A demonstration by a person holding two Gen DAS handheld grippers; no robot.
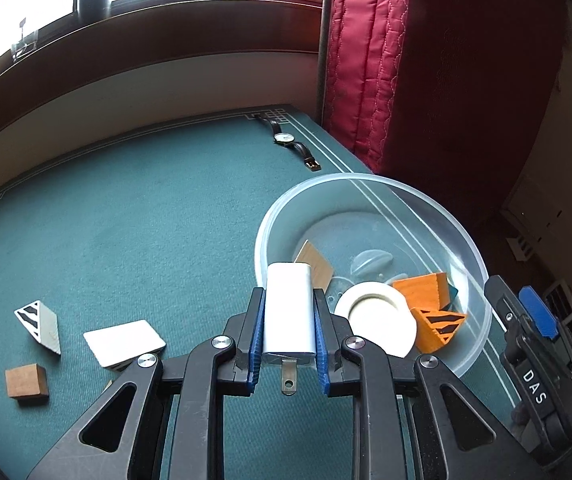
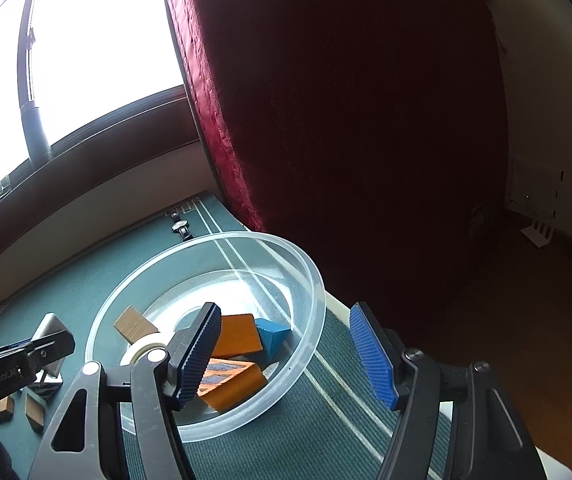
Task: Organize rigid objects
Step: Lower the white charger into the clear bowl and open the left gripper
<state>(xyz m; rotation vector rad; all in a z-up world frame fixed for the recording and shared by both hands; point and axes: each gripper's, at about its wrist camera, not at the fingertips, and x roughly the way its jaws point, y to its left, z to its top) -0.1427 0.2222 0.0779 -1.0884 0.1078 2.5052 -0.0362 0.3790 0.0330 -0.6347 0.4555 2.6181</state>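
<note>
Clamping white charger (image 1: 288, 312), left hand-held gripper (image 1: 289, 332) sits beside bowl (image 1: 466, 236); right hand-held gripper (image 2: 290, 354) apart w/ nothing btwn

Each gripper (image 1: 288, 334) has black linked arms, silver pivot screws and ribbed blue pads (image 2: 372, 354); one is lettered "DAS".
</note>
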